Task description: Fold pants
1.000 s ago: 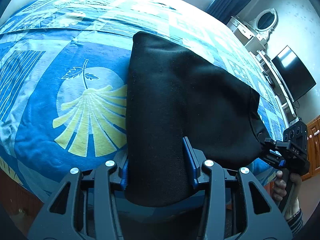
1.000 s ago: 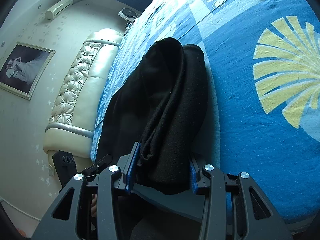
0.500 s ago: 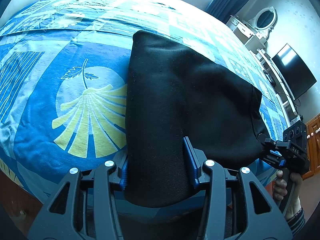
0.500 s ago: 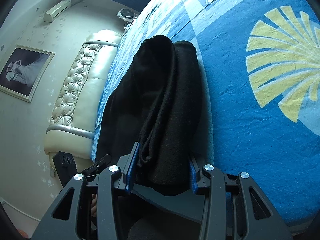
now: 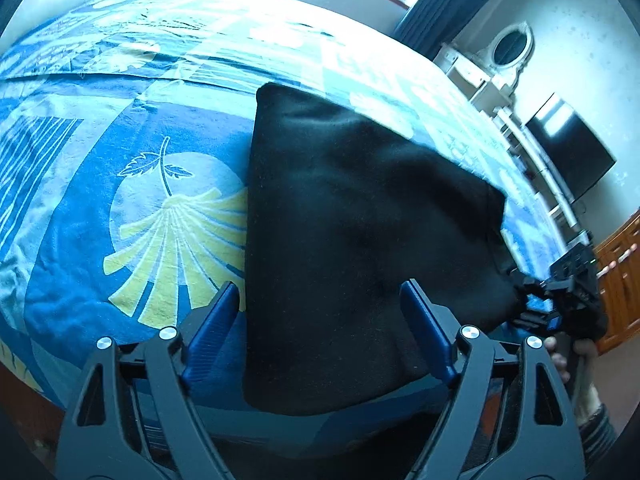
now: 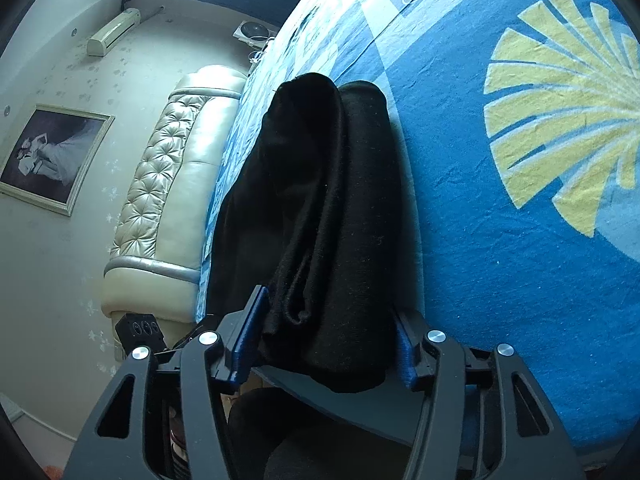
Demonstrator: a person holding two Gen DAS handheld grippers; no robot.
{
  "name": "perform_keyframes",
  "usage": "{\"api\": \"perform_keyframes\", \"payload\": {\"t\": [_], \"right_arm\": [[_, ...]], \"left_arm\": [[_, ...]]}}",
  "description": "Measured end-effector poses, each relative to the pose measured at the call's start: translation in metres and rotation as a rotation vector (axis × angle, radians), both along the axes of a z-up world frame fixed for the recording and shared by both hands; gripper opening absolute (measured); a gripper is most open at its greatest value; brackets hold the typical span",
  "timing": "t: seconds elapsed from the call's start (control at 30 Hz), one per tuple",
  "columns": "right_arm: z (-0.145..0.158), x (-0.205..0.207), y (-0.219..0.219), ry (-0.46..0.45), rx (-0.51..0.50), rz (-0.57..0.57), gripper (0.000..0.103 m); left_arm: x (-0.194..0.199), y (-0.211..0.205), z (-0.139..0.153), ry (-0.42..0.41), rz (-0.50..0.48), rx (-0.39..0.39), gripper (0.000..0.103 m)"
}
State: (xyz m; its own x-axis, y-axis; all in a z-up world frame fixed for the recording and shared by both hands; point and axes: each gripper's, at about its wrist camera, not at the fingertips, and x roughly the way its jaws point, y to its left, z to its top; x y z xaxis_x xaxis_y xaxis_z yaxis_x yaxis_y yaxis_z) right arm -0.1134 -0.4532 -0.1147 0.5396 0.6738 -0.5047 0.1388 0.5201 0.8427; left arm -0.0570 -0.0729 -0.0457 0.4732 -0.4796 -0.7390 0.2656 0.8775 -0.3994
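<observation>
The black pants (image 5: 340,216) lie folded on the blue patterned bedspread (image 5: 120,208). In the left wrist view my left gripper (image 5: 320,324) stands open around the near end of the pants, its blue pads apart from the cloth on the left side. In the right wrist view my right gripper (image 6: 328,336) is shut on the thick folded edge of the pants (image 6: 320,200). The right gripper also shows in the left wrist view (image 5: 536,300), holding the pants' far right corner.
A padded cream headboard (image 6: 160,184) and a framed picture (image 6: 52,156) are on the wall side. A dark TV (image 5: 568,148), white shelves and a wooden cabinet (image 5: 620,276) stand past the bed's right edge.
My left gripper's jaws have opened wide and let go of the pants' near end. The right gripper keeps its hold and has shifted slightly.
</observation>
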Motion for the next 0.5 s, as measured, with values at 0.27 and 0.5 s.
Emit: {"api": "perform_keyframes", "payload": {"t": [0.27, 0.5], "right_arm": [[0.020, 0.016, -0.036, -0.059, -0.017, -0.107, 0.072], [0.005, 0.075, -0.034, -0.035, -0.002, -0.095, 0.074]], "left_arm": [[0.036, 0.024, 0.016, -0.047, -0.001, -0.107, 0.090], [0.107, 0.006, -0.002, 0.048, -0.057, -0.090, 0.091]]}}
